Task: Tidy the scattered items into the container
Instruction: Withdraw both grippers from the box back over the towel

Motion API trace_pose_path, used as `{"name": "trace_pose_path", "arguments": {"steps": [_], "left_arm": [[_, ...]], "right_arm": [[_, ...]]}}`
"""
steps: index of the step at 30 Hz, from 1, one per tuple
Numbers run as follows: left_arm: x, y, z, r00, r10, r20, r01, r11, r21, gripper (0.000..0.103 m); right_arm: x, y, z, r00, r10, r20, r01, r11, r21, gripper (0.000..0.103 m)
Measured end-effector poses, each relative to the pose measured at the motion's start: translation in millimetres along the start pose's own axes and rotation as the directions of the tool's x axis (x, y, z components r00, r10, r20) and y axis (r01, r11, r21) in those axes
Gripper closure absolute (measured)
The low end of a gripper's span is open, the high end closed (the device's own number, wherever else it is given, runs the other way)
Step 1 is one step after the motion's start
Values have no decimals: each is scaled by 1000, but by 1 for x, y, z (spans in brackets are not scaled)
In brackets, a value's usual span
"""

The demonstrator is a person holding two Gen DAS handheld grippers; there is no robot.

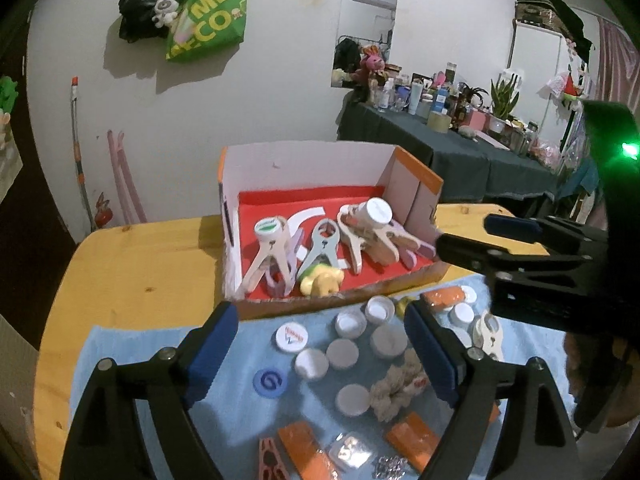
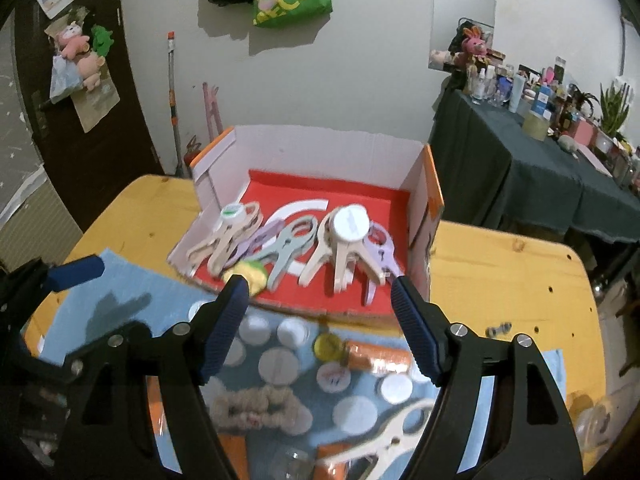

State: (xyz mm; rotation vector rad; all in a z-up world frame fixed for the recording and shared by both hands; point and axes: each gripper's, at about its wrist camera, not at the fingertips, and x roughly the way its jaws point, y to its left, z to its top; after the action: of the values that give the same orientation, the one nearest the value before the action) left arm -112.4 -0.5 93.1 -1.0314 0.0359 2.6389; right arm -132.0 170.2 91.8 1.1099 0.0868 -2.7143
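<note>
Hovering spread and empty, both ribbed-padded tools [image 1: 320,344] [image 2: 316,320] face the cardboard box [image 1: 312,160].

Green bag [image 1: 208,16] on wall: "MECO".

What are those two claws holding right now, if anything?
Nothing. The left claw and the right claw both stand open and empty above the bottle caps on the blue cloth.

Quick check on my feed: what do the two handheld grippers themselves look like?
Both match: the left gripper and right gripper have black angular finger arms with silver bolts and ribbed dark-blue pads. A green light glows on the right unit's black body.
</note>
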Motion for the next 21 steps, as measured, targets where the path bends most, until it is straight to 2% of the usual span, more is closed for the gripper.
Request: {"name": "trace_pose_path", "arguments": {"steps": [11,21], "left_arm": [[-5,10,-28,999,4,-33,-4,1000,-21,15],[-5,28,-56,996,19,-86,-22,999,-32,15]], "right_arm": [[-16,0,-35,1000,9,-13,-8,1000,16,30],[-18,-14,-65,999,-22,-47,25,998,54,30]]}}
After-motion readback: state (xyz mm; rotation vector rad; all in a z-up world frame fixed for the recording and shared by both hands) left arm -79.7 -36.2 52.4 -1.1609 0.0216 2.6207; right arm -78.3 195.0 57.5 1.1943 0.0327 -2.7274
